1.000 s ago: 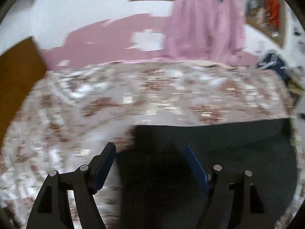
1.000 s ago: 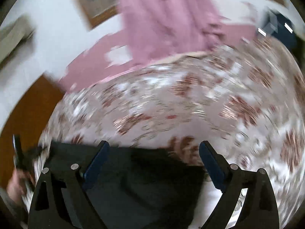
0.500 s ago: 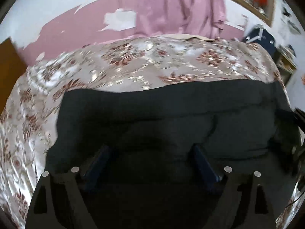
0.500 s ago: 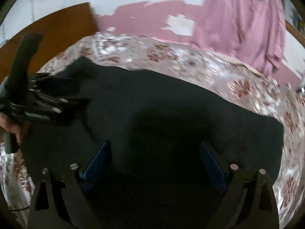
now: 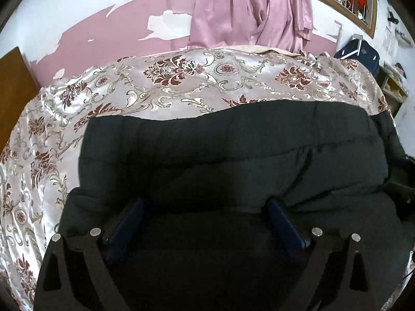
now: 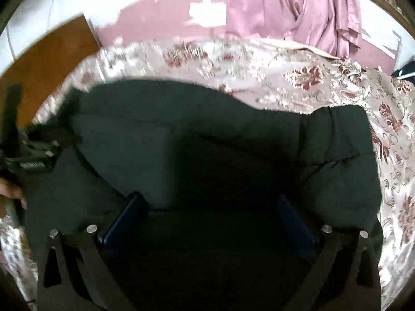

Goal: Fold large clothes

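Observation:
A large black garment (image 5: 228,160) lies spread on a bed with a shiny floral cover (image 5: 181,83). It also fills the right wrist view (image 6: 207,142). My left gripper (image 5: 205,204) is open, its blue-padded fingers wide apart just over the garment's near part. My right gripper (image 6: 210,202) is open too, over the garment. The left gripper's body (image 6: 28,150) shows at the left edge of the right wrist view, at the garment's left end. The right gripper is a dark shape (image 5: 404,181) at the garment's right end.
A pink curtain (image 5: 251,10) hangs on the wall behind the bed. A wooden headboard (image 5: 13,83) stands at the left. A dark bag (image 5: 358,54) and shelves sit at the right of the bed. The floral cover (image 6: 389,119) shows right of the garment.
Both grippers have come down and forward over the black garment, which now fills the lower half of each view. The view has steadied; the jaws stay open.

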A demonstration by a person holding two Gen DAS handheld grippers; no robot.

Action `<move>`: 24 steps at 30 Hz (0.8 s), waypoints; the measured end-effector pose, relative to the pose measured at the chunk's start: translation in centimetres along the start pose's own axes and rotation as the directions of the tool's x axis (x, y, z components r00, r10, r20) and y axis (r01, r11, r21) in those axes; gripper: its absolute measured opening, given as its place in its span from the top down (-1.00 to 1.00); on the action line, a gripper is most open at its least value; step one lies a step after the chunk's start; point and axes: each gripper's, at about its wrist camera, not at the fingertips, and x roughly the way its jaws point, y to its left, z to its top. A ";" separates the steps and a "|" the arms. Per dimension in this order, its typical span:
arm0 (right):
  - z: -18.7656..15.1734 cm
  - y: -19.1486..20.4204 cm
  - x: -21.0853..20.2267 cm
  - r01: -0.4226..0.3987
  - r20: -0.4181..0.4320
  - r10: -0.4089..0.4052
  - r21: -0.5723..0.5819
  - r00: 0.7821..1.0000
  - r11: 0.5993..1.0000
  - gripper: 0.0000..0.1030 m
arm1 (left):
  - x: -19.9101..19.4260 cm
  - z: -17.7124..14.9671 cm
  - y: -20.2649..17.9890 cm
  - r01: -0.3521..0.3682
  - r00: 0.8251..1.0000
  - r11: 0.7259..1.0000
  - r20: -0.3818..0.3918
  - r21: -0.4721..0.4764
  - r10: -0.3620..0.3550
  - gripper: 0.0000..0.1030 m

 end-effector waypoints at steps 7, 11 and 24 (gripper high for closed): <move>-1.8 -1.2 -3.5 -0.051 0.040 0.050 0.036 0.998 0.998 -0.97 | -2.5 -0.6 0.8 -0.037 0.999 0.999 -0.003 -0.001 0.037 -0.89; -2.4 -1.7 -4.6 -0.040 0.041 0.038 0.037 0.998 0.999 -0.97 | -4.4 -1.3 1.3 -0.050 0.999 0.999 0.002 0.012 0.050 -0.89; -4.5 -7.0 -8.7 0.000 0.065 -0.008 0.119 0.998 0.993 -0.97 | -8.3 -5.2 7.7 -0.083 0.997 0.997 -0.007 0.003 0.083 -0.89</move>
